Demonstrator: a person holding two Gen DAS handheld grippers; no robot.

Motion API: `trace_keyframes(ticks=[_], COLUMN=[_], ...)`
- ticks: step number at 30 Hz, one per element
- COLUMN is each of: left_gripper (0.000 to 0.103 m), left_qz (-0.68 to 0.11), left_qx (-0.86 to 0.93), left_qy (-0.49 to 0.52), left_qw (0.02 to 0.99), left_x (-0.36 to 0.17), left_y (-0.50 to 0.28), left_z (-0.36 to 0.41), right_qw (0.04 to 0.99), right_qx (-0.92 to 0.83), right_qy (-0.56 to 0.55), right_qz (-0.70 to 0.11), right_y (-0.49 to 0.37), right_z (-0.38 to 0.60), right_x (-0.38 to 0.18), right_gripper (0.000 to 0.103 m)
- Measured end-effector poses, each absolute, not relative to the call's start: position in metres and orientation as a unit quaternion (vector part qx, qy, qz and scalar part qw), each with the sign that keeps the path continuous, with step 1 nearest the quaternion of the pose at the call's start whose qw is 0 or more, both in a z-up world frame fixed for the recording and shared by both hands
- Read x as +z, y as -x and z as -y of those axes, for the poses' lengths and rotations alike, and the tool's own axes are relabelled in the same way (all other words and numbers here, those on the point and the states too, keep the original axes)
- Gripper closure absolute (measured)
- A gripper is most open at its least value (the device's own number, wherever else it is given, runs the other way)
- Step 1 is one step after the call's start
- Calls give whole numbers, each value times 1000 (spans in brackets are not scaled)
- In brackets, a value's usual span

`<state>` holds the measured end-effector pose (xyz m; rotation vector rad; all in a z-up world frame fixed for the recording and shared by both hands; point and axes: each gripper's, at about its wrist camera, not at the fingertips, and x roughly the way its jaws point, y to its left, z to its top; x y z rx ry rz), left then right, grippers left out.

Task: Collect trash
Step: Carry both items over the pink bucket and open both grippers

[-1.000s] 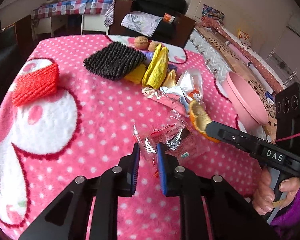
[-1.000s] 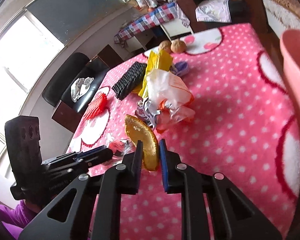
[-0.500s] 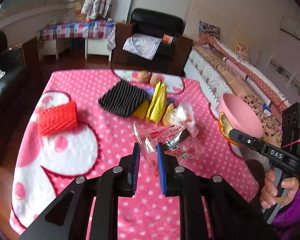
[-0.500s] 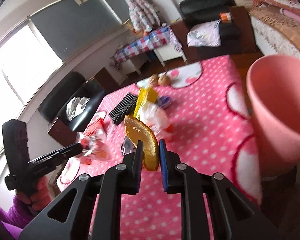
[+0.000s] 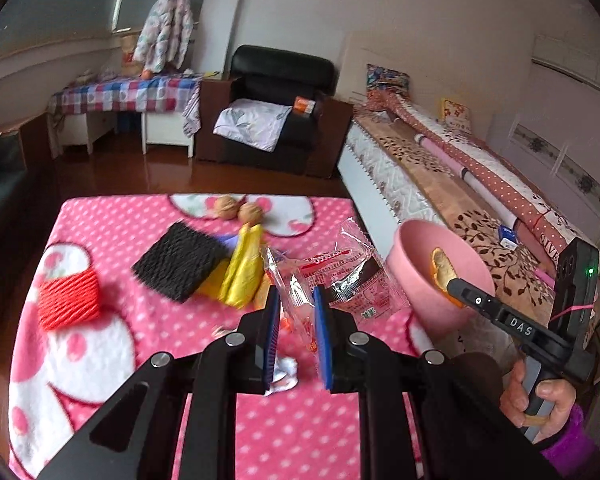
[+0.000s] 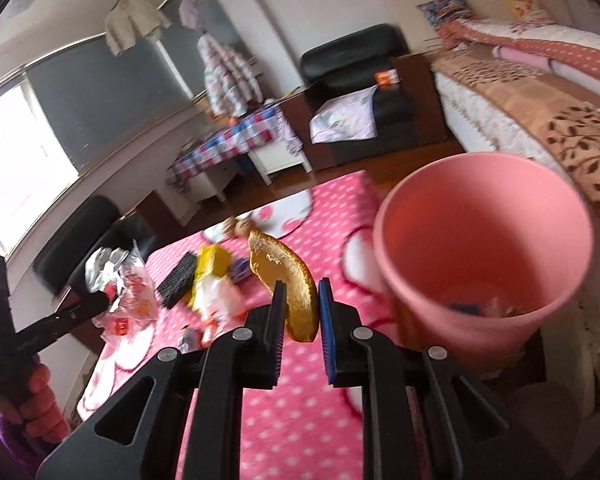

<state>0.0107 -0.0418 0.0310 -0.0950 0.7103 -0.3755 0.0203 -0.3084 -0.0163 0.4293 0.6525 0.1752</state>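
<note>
My left gripper [image 5: 294, 300] is shut on a clear plastic snack wrapper [image 5: 340, 276] with red print, held above the pink dotted table [image 5: 140, 212]. My right gripper [image 6: 302, 302] is shut on a piece of orange peel [image 6: 288, 280], held beside the rim of the pink bin [image 6: 484, 248]. In the left wrist view the peel [image 5: 442, 274] hangs at the mouth of the bin [image 5: 416, 264] at the table's right edge. The wrapper also shows in the right wrist view [image 6: 128, 296]. Some trash lies at the bin's bottom.
On the table lie a black knit pad [image 5: 180, 260], a red knit pad [image 5: 68, 300], a yellow wrapper [image 5: 244, 272], two walnuts [image 5: 240, 210] and a crumpled foil scrap [image 5: 282, 372]. A bed [image 5: 460, 184] runs along the right. A black armchair [image 5: 276, 108] stands behind.
Both grippers have risen from the table with their loads. The right gripper carried the orange peel right to the pink bin's mouth. The left lifted the wrapper higher.
</note>
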Motion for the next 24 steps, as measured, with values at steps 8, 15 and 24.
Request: trace_keyframes(ticks=[8, 15, 24], left_gripper=[87, 87, 87], left_qz=[-344, -348, -351], left_qx=[-208, -227, -241], left_qy=[35, 13, -30], left_qw=[915, 909, 905], left_x=[37, 36, 24], left_y=[-34, -53, -70], left_z=[96, 145, 204], right_qw=[925, 925, 927], right_qx=[17, -21, -54], right_qy=[-231, -240, -238], right_qz=[-300, -293, -284], right_y=[-17, -18, -25], right_z=[354, 380, 401], right_x=[-19, -25, -28], right_gripper=[87, 86, 86])
